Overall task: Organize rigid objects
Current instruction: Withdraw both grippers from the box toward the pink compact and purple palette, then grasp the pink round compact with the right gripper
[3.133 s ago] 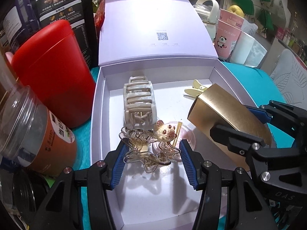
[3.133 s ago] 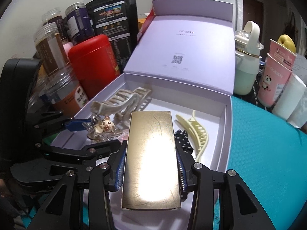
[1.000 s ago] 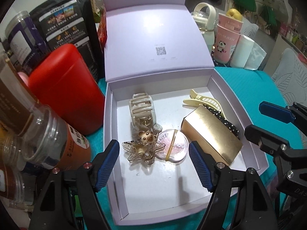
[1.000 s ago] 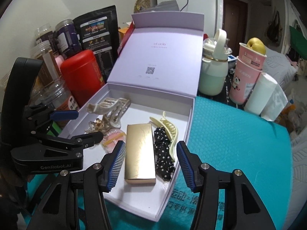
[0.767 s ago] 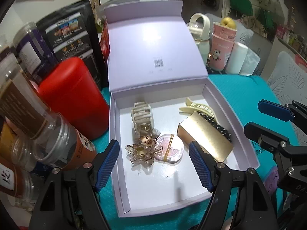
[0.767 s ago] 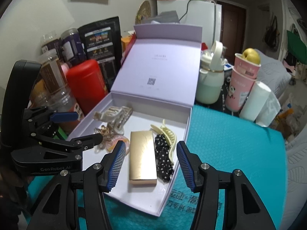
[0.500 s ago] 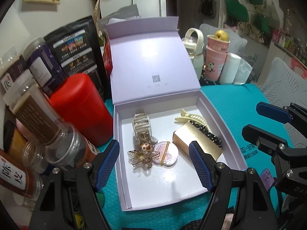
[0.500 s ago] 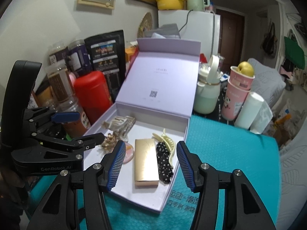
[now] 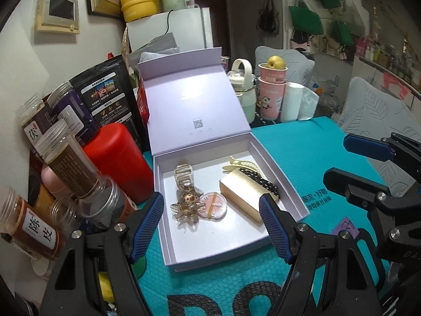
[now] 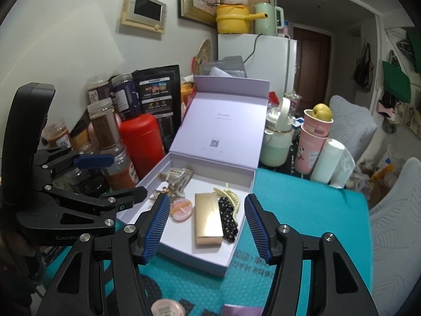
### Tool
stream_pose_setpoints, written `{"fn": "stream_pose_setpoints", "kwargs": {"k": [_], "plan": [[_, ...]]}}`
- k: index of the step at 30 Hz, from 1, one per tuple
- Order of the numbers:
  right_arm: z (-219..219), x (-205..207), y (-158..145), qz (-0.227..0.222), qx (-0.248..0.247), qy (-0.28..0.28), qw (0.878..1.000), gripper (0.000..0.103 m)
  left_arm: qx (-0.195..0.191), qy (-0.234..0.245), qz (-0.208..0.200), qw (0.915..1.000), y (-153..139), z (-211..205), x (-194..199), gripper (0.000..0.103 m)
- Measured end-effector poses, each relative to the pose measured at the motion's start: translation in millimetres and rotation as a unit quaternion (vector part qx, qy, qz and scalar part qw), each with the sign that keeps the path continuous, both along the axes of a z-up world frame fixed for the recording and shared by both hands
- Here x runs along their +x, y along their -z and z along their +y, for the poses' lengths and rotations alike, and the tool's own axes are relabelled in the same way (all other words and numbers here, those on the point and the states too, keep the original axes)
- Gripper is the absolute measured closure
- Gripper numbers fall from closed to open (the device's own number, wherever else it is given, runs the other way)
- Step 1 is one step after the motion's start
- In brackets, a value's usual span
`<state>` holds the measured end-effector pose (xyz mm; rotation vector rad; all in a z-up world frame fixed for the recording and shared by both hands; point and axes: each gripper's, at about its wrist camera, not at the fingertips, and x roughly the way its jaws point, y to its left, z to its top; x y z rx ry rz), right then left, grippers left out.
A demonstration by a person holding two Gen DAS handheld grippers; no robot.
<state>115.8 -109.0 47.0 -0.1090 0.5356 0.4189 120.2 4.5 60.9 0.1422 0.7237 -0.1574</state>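
Observation:
A lilac box point(image 9: 210, 239) stands with its lid point(image 9: 194, 100) raised on the teal mat. In it lie a gold box point(image 9: 244, 197), a pink round compact point(image 9: 213, 206), a clear flower clip point(image 9: 186, 208), a beige claw clip point(image 9: 184, 176), a polka-dot clip point(image 9: 260, 180) and a cream clip point(image 9: 240, 163). My left gripper point(image 9: 211, 202) hangs open above and in front of the box, holding nothing. My right gripper point(image 10: 206, 200) is likewise raised in front of the box point(image 10: 200, 260), its jaws opening with nothing between them; the gold box point(image 10: 208, 218) lies below.
A red canister point(image 9: 115, 158) and several jars point(image 9: 71, 163) crowd the box's left side. A mint bottle point(image 10: 276, 144), pink cups point(image 10: 313, 142) and a white roll point(image 10: 326, 160) stand behind at right. The teal mat point(image 10: 302, 210) stretches right of the box.
The flower clip and the gold box, once held, now lie in the lilac box. Both grippers have drawn back and upward from it, and the right jaws stand a little wider.

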Motion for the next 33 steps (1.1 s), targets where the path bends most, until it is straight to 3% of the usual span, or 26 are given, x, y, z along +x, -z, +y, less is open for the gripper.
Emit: {"fn": "stream_pose_setpoints", "kwargs": {"k": [15, 33], "plan": [[-18, -49, 12, 0.004, 0.001, 0.022, 1.0, 0.044, -0.008, 0.025, -0.002, 0.9996, 9, -9, -52, 0.029], [-17, -75, 86, 0.078, 0.019, 0.017, 0.997, 0.044, -0.034, 0.019, 0.059, 0.9975, 63, 2, -80, 0.029]]}}
